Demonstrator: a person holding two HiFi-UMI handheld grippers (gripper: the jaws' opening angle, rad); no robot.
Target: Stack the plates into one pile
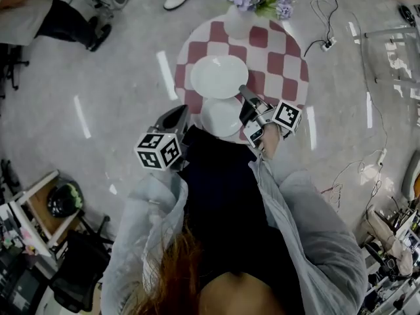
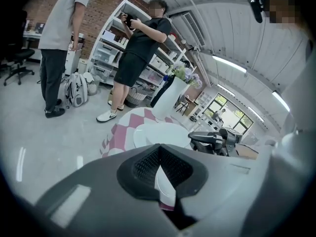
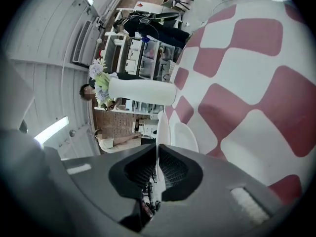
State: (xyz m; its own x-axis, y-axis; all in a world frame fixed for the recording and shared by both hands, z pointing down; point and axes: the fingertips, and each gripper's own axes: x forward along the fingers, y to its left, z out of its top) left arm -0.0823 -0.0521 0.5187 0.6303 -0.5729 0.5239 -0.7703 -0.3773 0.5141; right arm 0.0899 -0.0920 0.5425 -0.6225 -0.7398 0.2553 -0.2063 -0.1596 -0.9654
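Two white plates lie on the round red-and-white checked table [image 1: 289, 64]: a larger far plate [image 1: 218, 76] and a near plate [image 1: 222, 118] at the table's front edge. My left gripper [image 1: 186, 113] is at the near plate's left rim. A thin white plate rim [image 2: 165, 185] sits pinched between its jaws, with my left gripper [image 2: 165, 181] shut on it. My right gripper [image 1: 243, 92] comes in from the right. In the right gripper view a plate rim [image 3: 159, 132] stands edge-on between its shut jaws, and the far plate [image 3: 185, 137] lies beyond. The right gripper [image 2: 193, 137] also shows in the left gripper view.
A white vase [image 1: 240, 20] of purple flowers stands at the table's far edge. Two people [image 2: 61, 33] [image 2: 138, 48] stand on the grey floor by white shelves [image 2: 106, 53]. Cables and a power strip [image 1: 328, 43] lie on the floor to the right.
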